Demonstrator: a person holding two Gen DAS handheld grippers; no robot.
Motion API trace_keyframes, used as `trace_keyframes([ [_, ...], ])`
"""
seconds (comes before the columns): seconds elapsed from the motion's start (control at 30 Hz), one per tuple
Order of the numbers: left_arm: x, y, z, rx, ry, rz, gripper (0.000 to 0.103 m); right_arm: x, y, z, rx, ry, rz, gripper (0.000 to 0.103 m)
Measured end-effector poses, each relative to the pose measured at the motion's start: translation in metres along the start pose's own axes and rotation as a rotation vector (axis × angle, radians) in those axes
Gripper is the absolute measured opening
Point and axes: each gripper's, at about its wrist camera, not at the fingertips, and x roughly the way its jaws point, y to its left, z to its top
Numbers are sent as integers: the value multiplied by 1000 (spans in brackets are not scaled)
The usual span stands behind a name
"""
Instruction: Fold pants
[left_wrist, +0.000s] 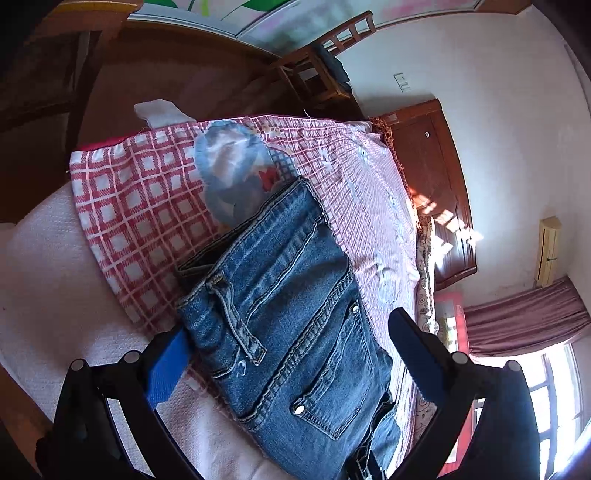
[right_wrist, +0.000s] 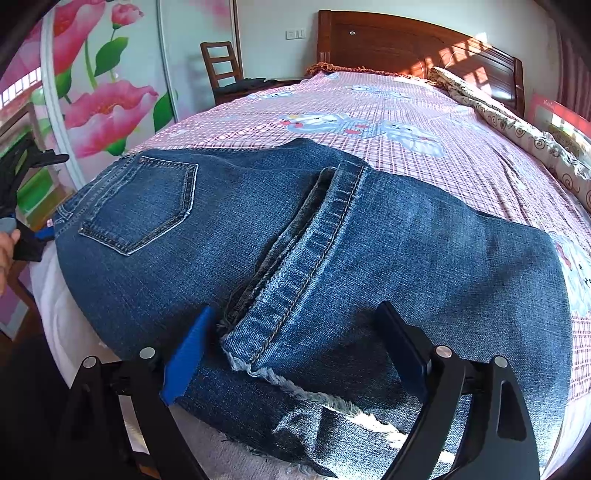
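Observation:
Blue jeans (right_wrist: 369, 236) lie folded on the bed, the legs doubled back over the seat, with a back pocket (right_wrist: 147, 206) at the left and frayed hems near the front. In the left wrist view the jeans (left_wrist: 288, 295) show their waistband end and pockets. My left gripper (left_wrist: 291, 332) is open, its fingers on either side of the waistband end. My right gripper (right_wrist: 295, 332) is open, its blue-padded fingers (right_wrist: 188, 354) astride the frayed hem end. Neither gripper holds cloth. The left gripper also shows at the left edge of the right wrist view (right_wrist: 33, 236).
The bed has a pink checked sheet (right_wrist: 369, 103) and a wooden headboard (right_wrist: 399, 44). A rolled patterned quilt (right_wrist: 517, 140) lies along the right side. A wooden chair (right_wrist: 221, 70) stands by the flowered wardrobe (right_wrist: 103, 92). A white blanket (left_wrist: 55, 295) covers the near bed edge.

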Motion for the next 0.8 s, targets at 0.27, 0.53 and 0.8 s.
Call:
trace_keyframes([
  [0.27,7,21,-7,-55,-23,20,24,0,2,-2,-2,-8,1,89],
  [0.53,-6,-5,-5,-12,-68,-29,19,-15,-28,14,178,26,161,94],
  [0.8,-20,-98,-25,261,-103,-95,13,-82,-146,-36,695,-149,405,94],
])
